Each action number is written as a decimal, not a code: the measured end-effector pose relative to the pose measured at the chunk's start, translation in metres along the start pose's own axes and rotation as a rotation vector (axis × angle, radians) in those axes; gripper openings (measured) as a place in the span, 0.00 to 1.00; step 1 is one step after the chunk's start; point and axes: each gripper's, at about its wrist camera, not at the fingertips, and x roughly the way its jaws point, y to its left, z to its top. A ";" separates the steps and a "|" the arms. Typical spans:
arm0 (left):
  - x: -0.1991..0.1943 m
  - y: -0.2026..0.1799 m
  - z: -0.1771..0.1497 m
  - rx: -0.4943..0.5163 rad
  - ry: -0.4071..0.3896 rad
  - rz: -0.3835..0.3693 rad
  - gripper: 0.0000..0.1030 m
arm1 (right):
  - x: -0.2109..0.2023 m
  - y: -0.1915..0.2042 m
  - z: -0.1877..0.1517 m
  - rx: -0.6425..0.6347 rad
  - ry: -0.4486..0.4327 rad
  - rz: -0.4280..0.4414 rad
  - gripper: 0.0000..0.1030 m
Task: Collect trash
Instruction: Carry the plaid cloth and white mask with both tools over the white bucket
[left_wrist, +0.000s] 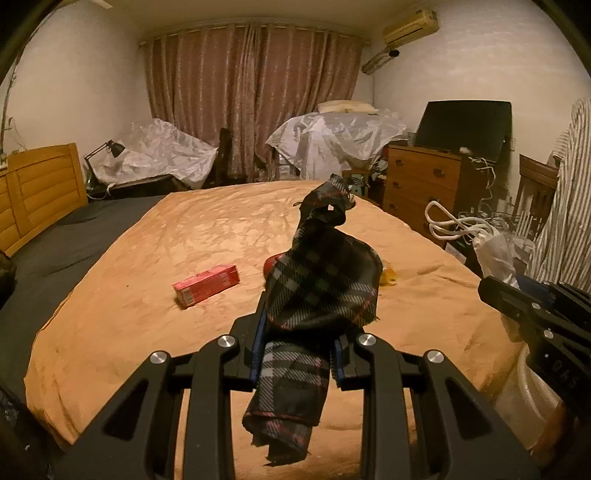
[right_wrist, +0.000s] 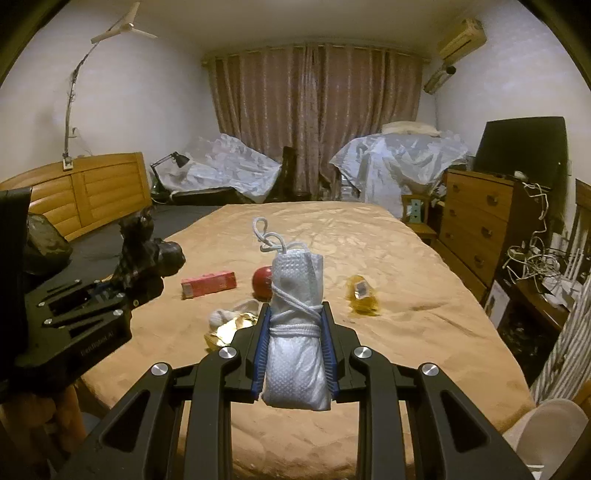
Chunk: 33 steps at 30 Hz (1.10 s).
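My left gripper (left_wrist: 301, 332) is shut on a dark plaid bag (left_wrist: 317, 288), held above the orange bedspread (left_wrist: 147, 325). My right gripper (right_wrist: 295, 328) is shut on a folded white bag wound with white cord (right_wrist: 295, 295). On the bed lie a red box (left_wrist: 207, 285), also in the right wrist view (right_wrist: 208, 284), a red round object (right_wrist: 263, 281), a yellow wrapper (right_wrist: 362, 295), crumpled gold foil (right_wrist: 229, 330) and a white wad (right_wrist: 231, 314). The left gripper shows at the left of the right wrist view (right_wrist: 140, 258).
A wooden headboard (right_wrist: 85, 192) stands at left, a wooden dresser (right_wrist: 476, 221) with a dark screen at right. Plastic-covered furniture (right_wrist: 399, 158) sits before the curtains. Cables and a striped garment (right_wrist: 569, 332) crowd the right side. A white bin rim (right_wrist: 546, 435) is at bottom right.
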 end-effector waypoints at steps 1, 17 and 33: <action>0.000 -0.003 0.001 0.005 -0.001 -0.006 0.25 | -0.001 -0.003 0.001 0.001 0.000 -0.007 0.26; 0.007 -0.095 0.010 0.105 0.009 -0.202 0.25 | -0.083 -0.088 -0.013 0.064 -0.002 -0.183 0.26; 0.008 -0.230 0.000 0.233 0.064 -0.440 0.25 | -0.188 -0.216 -0.040 0.142 0.036 -0.394 0.26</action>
